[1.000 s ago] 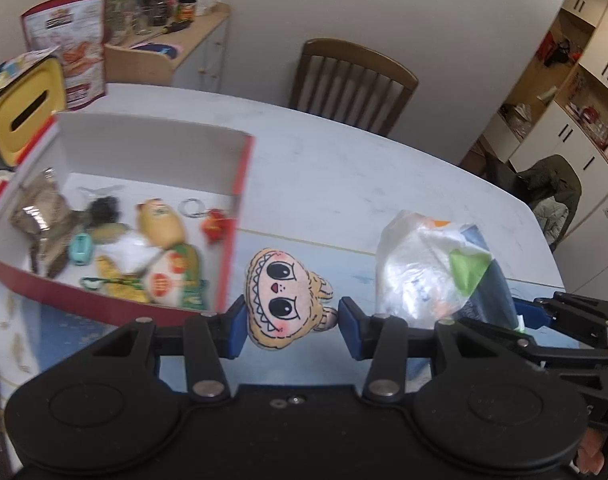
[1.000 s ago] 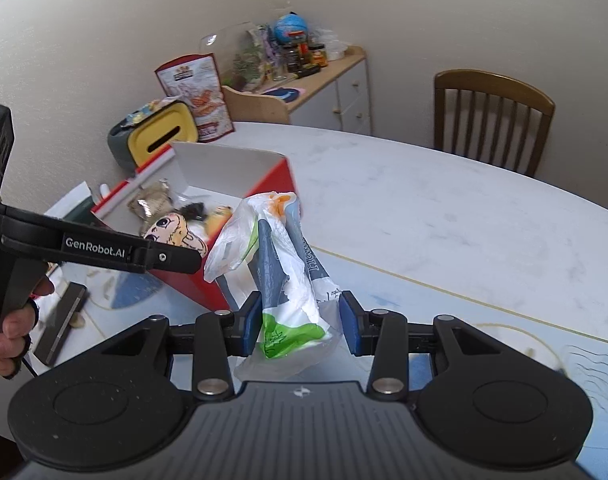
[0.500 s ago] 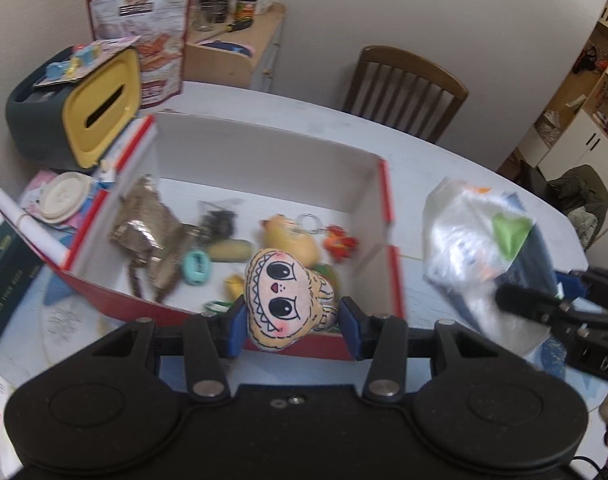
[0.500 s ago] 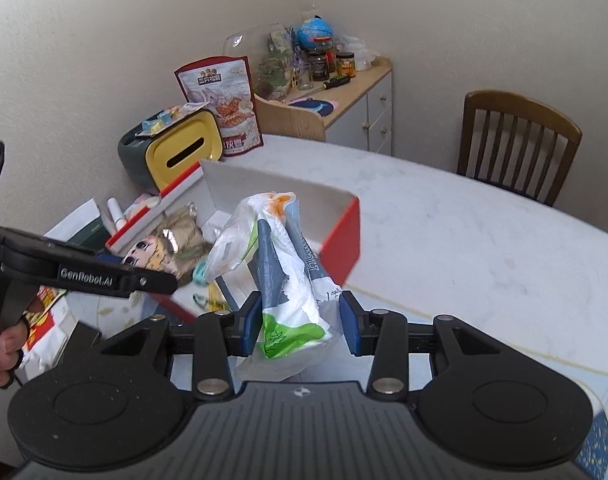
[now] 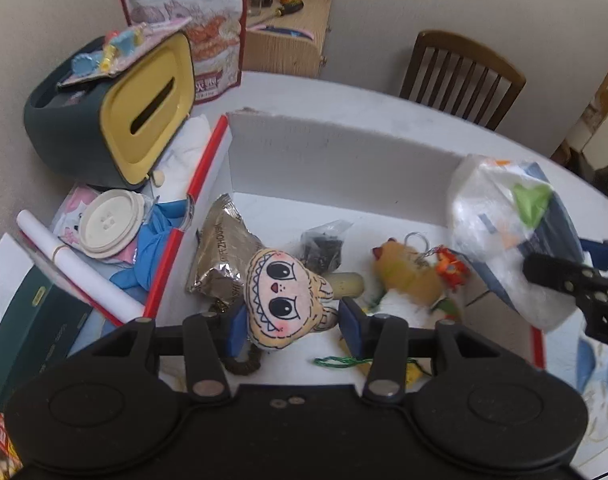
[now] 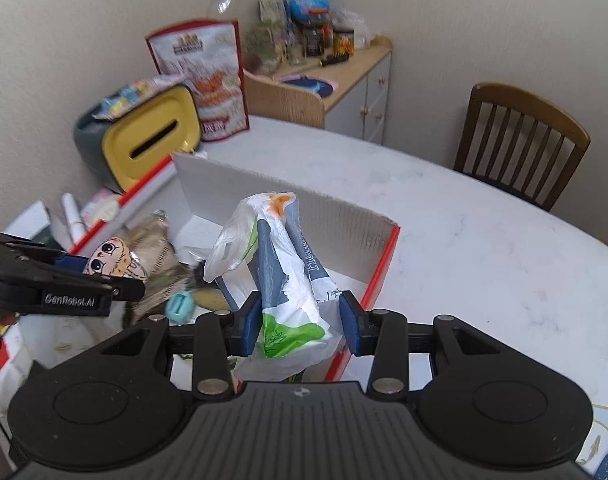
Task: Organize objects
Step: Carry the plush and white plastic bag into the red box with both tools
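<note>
Both grippers carry cargo over the open box, red-edged with white inside, most likely for dropping in, since the box is where the small stuff is being gathered.

Left gripper: clenched on one plush doll, the big-eyed face turned toward the camera, blue pads on either side of its head. It hangs over the near-left part of the box floor, above the items already there. Held by the head so the body and cord dangle free; a release here should land it inside.

Right gripper: clenched on one plastic bag, crumpled, white with grey, green and orange print. It sits over the near-right corner of the box, partly over the red rim, so it probably needs a bit more travel inward before letting go.

Count inside the box, as far as visible: one foil snack pouch at left, one small clear bag of dark bits in the middle, one yellow plush toy with a key ring, one small orange charm, one teal tag, one beige cylinder. Green string near the front; what it belongs to is unclear.

Outside, far left on the table: one tissue holder with a yellow face, one big printed pouch standing behind it, one round white lid, one paper roll. One chair at far right.
</note>
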The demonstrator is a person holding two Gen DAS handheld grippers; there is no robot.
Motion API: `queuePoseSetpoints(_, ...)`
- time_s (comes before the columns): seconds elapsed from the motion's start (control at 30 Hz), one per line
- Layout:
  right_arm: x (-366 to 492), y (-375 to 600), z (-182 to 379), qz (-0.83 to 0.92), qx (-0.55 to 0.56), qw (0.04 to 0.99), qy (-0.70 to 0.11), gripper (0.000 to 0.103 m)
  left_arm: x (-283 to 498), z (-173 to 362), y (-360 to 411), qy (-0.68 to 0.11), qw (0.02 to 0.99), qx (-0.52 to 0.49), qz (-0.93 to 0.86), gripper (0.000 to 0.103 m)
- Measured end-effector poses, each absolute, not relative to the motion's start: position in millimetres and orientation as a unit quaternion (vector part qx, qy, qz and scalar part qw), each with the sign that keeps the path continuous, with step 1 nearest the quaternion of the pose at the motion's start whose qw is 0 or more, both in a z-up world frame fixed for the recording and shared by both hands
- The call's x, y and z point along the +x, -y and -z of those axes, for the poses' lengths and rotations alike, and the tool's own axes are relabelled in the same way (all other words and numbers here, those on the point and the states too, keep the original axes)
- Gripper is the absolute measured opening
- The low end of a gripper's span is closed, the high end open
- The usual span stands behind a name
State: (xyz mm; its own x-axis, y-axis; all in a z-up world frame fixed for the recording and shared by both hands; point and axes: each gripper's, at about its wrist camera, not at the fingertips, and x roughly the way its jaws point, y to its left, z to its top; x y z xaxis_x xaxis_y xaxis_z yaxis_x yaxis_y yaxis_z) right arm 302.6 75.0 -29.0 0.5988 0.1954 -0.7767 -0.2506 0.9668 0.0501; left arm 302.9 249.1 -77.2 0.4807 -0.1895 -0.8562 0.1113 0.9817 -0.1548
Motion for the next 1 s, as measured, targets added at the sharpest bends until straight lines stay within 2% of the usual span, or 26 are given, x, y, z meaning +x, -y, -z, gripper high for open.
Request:
queuePoseSetpoints(0.3, 328.4, -91.4, 64.2, -0.106, -0.039, 0.884, -0.453, 0.040, 322.1, 108.2, -233.2, -0.523, 0.846, 0.000, 0.105, 0.046)
queuePoseSetpoints(0.73, 326.0, -105.0, 81.1, -0.111, -0.056, 0.881, -0.457, 0.042, 340.1, 137.4, -220.3, -0.563, 0.818, 0.024, 0.116, 0.046)
queuePoseSetpoints(0.93, 322.4, -100.1, 79.3, -0.117, -0.047, 0.881, -0.457, 0.045, 347.0, 142.7, -222.6, -0.575, 0.811, 0.021, 0.107, 0.046)
queuePoseSetpoints(1.0, 319.1, -97.6, 75.9, -0.121, -0.043, 0.883, -0.452, 0.051, 348.0, 145.2, -222.8, -0.580, 0.807, 0.021, 0.110, 0.045)
